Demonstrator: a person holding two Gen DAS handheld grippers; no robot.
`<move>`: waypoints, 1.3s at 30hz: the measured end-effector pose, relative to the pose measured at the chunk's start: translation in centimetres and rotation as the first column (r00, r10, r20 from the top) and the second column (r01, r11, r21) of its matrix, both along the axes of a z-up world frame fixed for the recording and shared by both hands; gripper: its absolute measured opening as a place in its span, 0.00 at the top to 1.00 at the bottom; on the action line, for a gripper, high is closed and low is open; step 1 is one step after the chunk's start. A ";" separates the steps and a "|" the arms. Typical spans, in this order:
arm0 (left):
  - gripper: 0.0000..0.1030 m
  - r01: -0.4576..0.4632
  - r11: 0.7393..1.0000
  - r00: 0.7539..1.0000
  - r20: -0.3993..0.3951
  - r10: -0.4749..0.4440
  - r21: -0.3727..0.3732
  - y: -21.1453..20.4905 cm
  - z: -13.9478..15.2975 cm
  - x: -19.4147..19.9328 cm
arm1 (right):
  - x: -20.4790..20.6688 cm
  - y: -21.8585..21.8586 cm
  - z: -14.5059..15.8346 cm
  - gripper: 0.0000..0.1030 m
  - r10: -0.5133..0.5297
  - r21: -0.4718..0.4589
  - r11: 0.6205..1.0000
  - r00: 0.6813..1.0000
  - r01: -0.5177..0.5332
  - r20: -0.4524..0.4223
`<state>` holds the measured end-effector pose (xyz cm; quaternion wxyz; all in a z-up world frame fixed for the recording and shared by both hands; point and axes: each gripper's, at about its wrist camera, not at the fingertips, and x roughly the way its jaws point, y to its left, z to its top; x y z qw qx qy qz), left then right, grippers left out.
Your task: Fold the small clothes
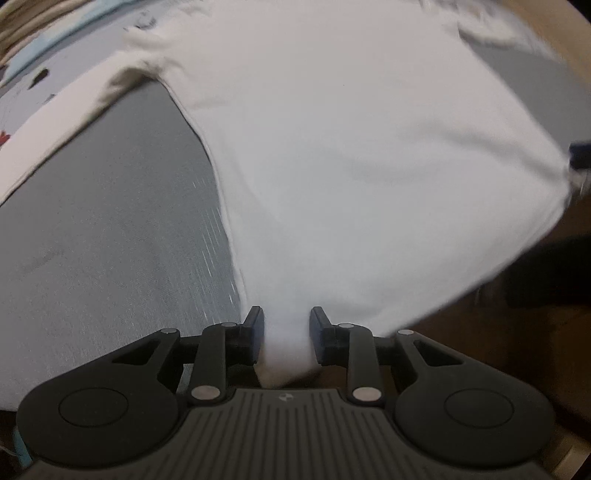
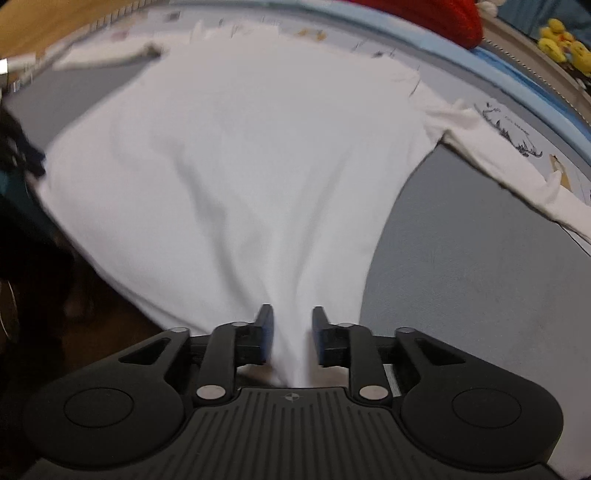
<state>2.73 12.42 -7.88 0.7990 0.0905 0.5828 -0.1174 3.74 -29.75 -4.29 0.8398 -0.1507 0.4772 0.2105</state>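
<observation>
Grip, left claw (image 1: 286,312): was released, jaws parted, w/ hem of white shirt (image 1: 351,147) bunched btwn pads, not clamped. Same on right claw (image 2: 292,310): parted, shirt fold ran thru gap, loose. Lay spread over grey mat (image 1: 110,240) beyond both claws, sleeves out to either side. Further back on right-cam view: red cloth (image 2: 436,18), yellow toys (image 2: 561,40) at far edge.
</observation>
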 end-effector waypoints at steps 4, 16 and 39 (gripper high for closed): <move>0.70 -0.081 0.995 0.996 -0.032 0.083 0.052 1.2 -0.5 0.8 | 1.2 -0.3 -0.7 0.69 -0.050 -0.023 0.998 0.999 0.050 -0.016; 0.55 -0.110 0.992 0.991 0.067 0.114 -0.057 0.3 1.7 1.7 | 2.2 0.2 -4.2 0.67 -0.097 -0.231 0.970 0.991 0.074 -0.088; 0.17 -0.255 0.945 0.791 0.518 0.326 -0.205 -3.4 9.3 3.9 | 2.9 0.5 5.9 0.42 -0.313 0.222 0.947 0.820 0.231 0.479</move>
